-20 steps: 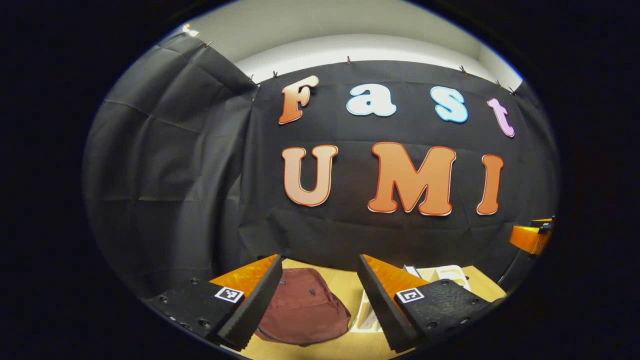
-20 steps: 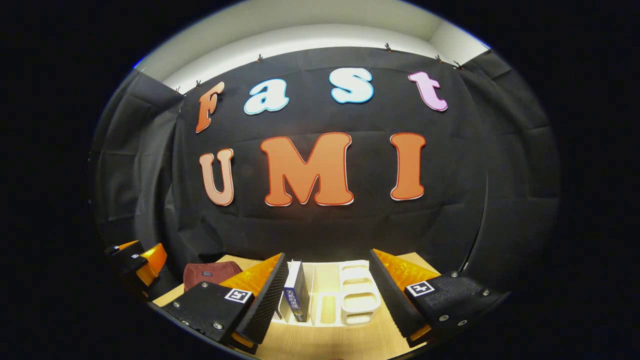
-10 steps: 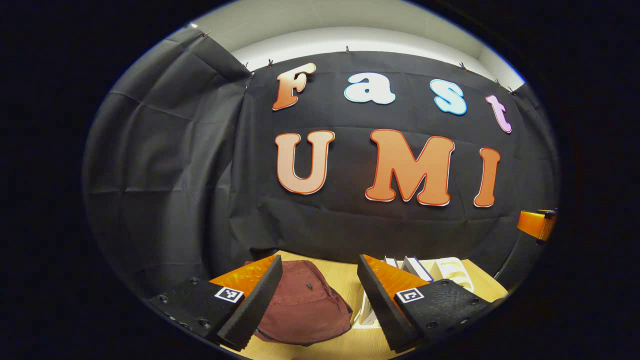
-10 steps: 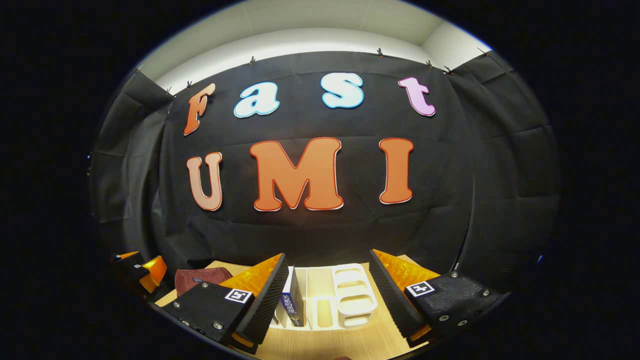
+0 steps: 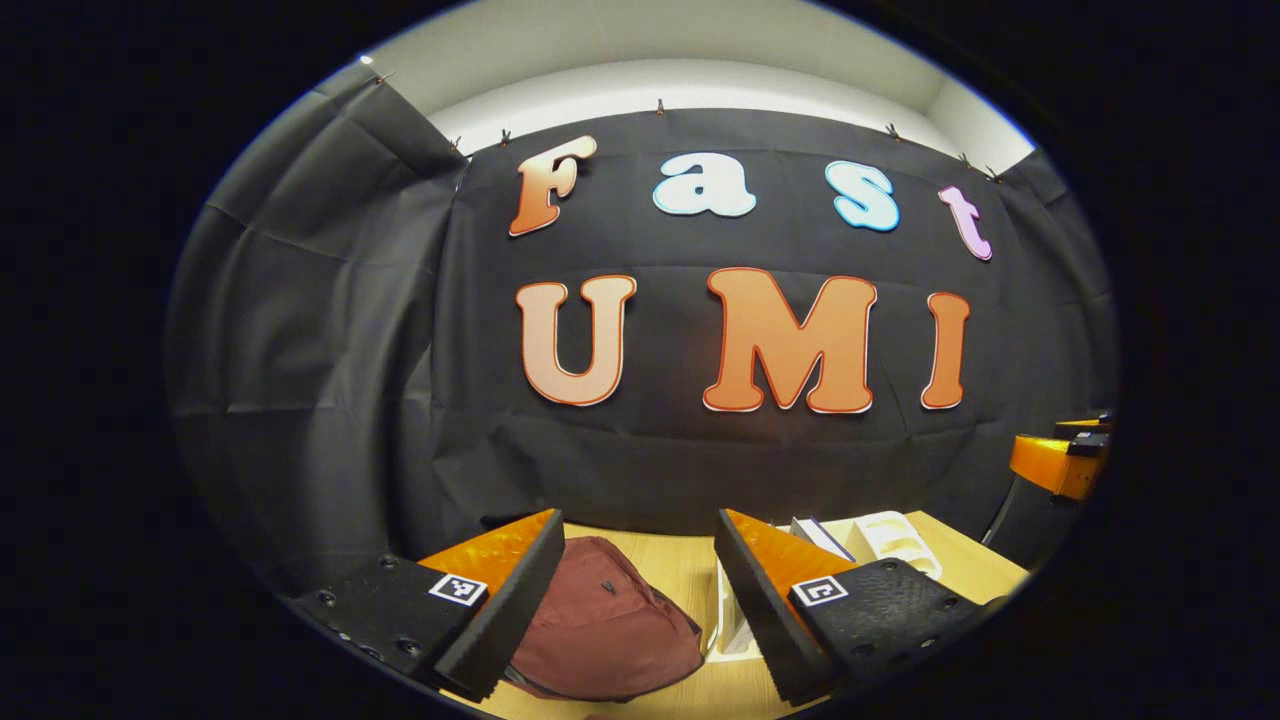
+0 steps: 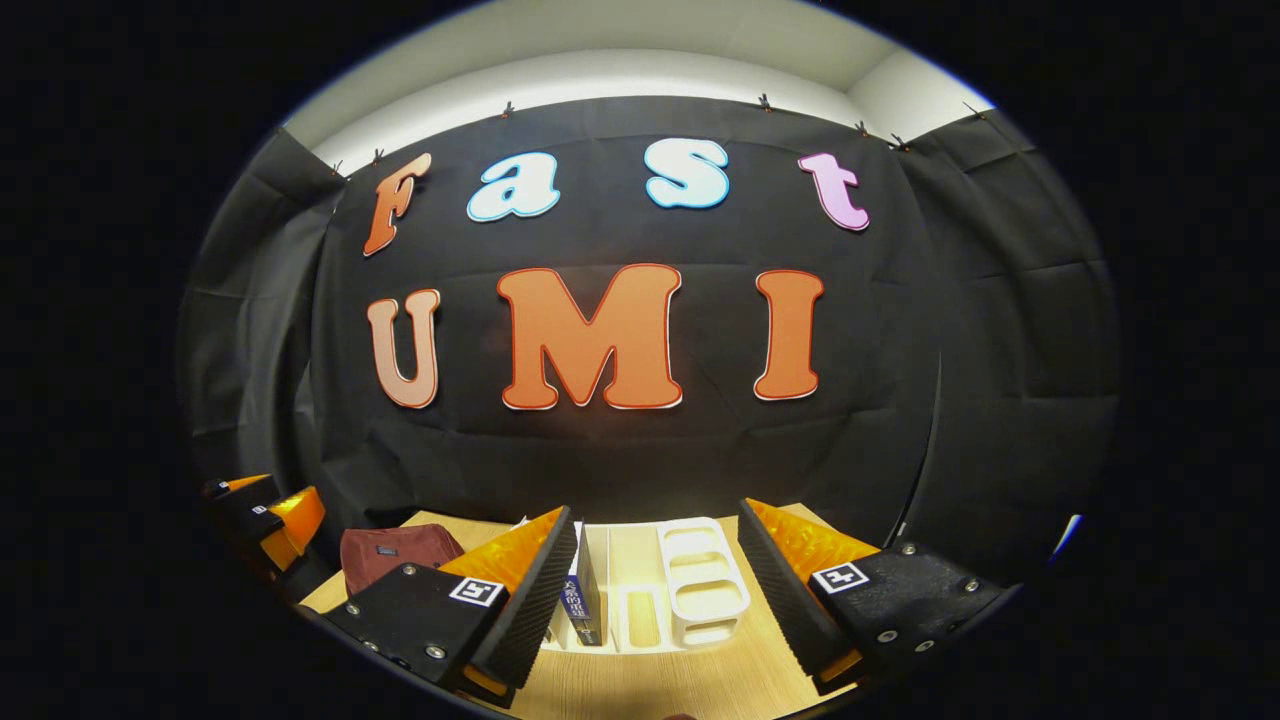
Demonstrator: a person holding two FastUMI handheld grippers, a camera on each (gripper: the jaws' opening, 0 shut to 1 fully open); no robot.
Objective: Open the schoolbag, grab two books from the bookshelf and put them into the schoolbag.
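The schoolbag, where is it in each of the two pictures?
Left gripper view: the schoolbag lies low in the middle, between that camera's own fingers.
Right gripper view: it sits low on the left, beside the bookshelf.
Shared landmark: the white bookshelf on the wooden table.

Table [image 6: 640, 680]: pale wood-grain top with a smooth, matt finish, at six o'clock in the right gripper view. Schoolbag [image 5: 610, 630]: soft, matt woven cloth with gentle folds, at six o'clock in the left gripper view; bookshelf [image 6: 700, 590]: smooth white plastic with a slight sheen, holding a book [image 6: 583, 600] whose cover looks smooth. Left gripper [image 5: 640, 600] and right gripper [image 6: 655, 590]: inner finger faces ribbed and matt like foam, outer shells glossy hard plastic, bases rough-textured and fixed with small metal screws.
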